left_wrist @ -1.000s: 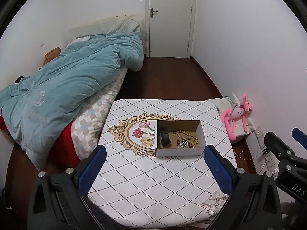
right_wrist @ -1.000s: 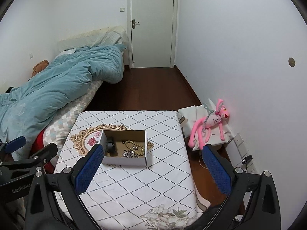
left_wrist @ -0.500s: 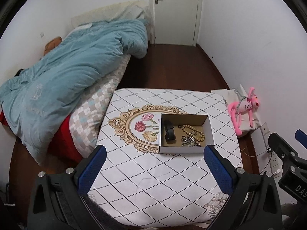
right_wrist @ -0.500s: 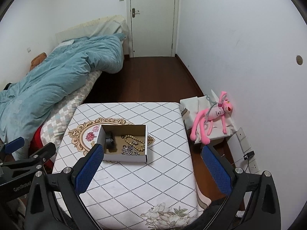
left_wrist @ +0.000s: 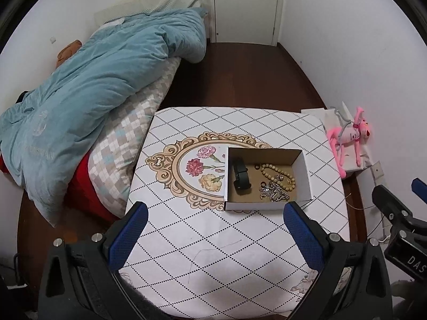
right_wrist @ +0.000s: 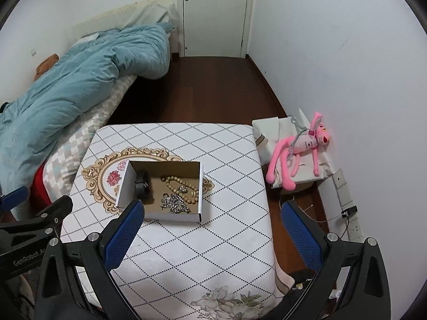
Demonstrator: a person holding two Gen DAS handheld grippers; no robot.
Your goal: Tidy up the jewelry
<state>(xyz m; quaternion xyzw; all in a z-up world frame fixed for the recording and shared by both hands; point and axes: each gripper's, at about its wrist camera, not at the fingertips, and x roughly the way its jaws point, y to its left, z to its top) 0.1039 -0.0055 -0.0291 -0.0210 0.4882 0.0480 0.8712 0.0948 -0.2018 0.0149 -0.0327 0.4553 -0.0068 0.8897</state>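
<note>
Both tongs have tipped down and drawn nearer since a second ago, so the open white cardboard box [left_wrist: 267, 178] now sits larger and lower in each view. The left tongs [left_wrist: 212, 233] hang spread wide and empty above the table's near edge, facing the box head-on; the right tongs [right_wrist: 212, 230] are equally spread and empty, over the near right part of the white diamond-patterned table [right_wrist: 213, 253]. Inside the box, near the table's middle, lie a black strap-like band [left_wrist: 241, 177] at the left wall, a tan beaded bracelet [left_wrist: 280, 173] and a tangled silver chain [left_wrist: 273, 193], probably gathered there for sorting.
</note>
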